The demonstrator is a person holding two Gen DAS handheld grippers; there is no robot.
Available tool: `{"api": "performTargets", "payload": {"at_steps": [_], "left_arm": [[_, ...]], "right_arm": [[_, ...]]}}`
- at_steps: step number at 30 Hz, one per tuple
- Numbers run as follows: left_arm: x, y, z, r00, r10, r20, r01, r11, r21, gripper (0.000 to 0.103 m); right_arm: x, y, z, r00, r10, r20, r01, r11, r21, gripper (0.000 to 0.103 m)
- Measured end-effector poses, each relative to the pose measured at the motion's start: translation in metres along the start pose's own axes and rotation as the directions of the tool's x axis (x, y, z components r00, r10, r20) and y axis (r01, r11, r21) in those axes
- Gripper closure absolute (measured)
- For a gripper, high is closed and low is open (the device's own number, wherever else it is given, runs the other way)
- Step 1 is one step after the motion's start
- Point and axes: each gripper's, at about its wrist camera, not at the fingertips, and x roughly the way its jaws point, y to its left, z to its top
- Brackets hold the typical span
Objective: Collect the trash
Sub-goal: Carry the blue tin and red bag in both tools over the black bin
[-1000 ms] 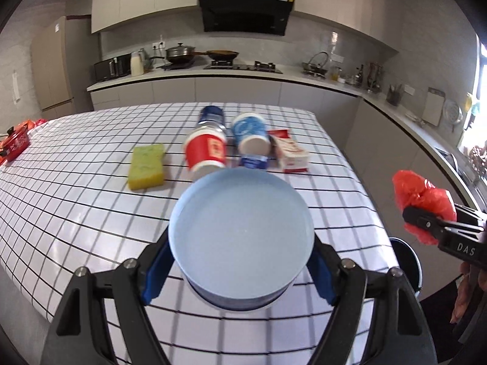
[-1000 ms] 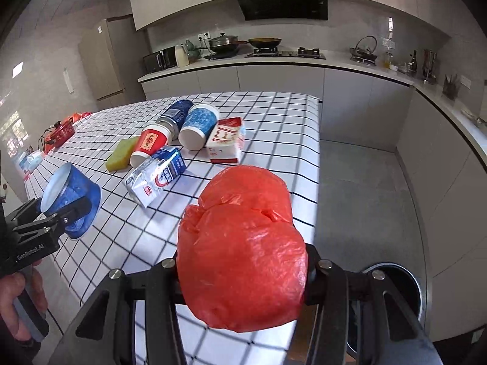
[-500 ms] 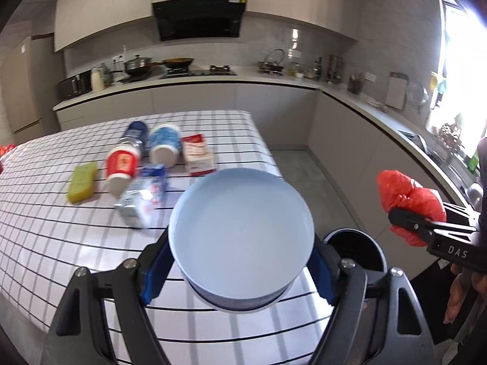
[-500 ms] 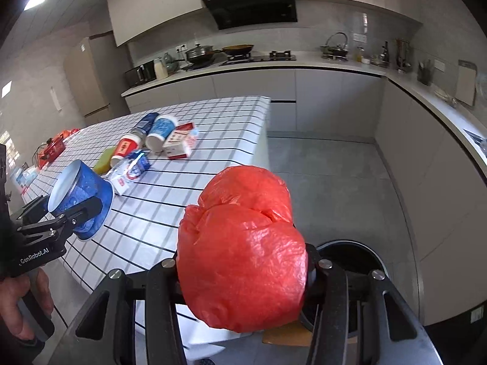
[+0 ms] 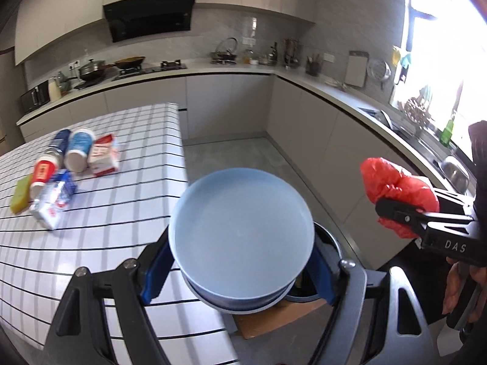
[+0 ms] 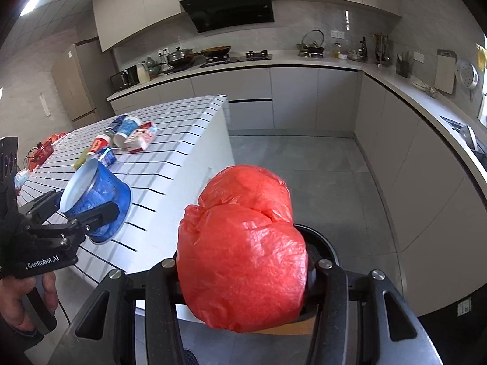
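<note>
My left gripper [image 5: 240, 270] is shut on a blue paper bowl [image 5: 242, 231] with a pale inside, held at the table's near corner; the same bowl [image 6: 96, 199] shows in the right wrist view. My right gripper [image 6: 243, 276] is shut on a crumpled red plastic bag [image 6: 243, 243], also seen as the red bag [image 5: 395, 191] at the right of the left wrist view. A round dark trash bin [image 6: 322, 243] stands on the floor beyond the table's corner, mostly hidden behind the bag; its rim [image 5: 330, 243] peeks out past the bowl.
The checked table [image 5: 106, 213] carries cups, cartons and a yellow sponge [image 5: 19, 194] at its far left. A brown board [image 5: 274, 316] lies under the bin. Grey floor [image 6: 304, 164] runs between the table and the L-shaped kitchen counter [image 6: 411, 91].
Both grippers have swung right off the table toward its corner, carrying the bowl and the bag. The bin has come into view below them, and the items on the table have slid left.
</note>
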Motion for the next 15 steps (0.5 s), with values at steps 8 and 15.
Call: {"api": "performTargets", "payload": {"at_steps": [8,15], "left_arm": [[0.039,-0.051,-0.013,0.998,-0.027,-0.052,0.029,0.999,0.023,0.024],[0.069,-0.077,-0.022,0.995,-0.027,-0.091,0.029,0.999,0.028,0.024]], "right_arm": [[0.013,-0.054,-0.021,0.999,0.019,-0.032,-0.021,0.999,-0.043,0.052],[0.039,-0.092,-0.033,0.996,0.043,-0.083,-0.050,0.996,-0.078,0.052]]}}
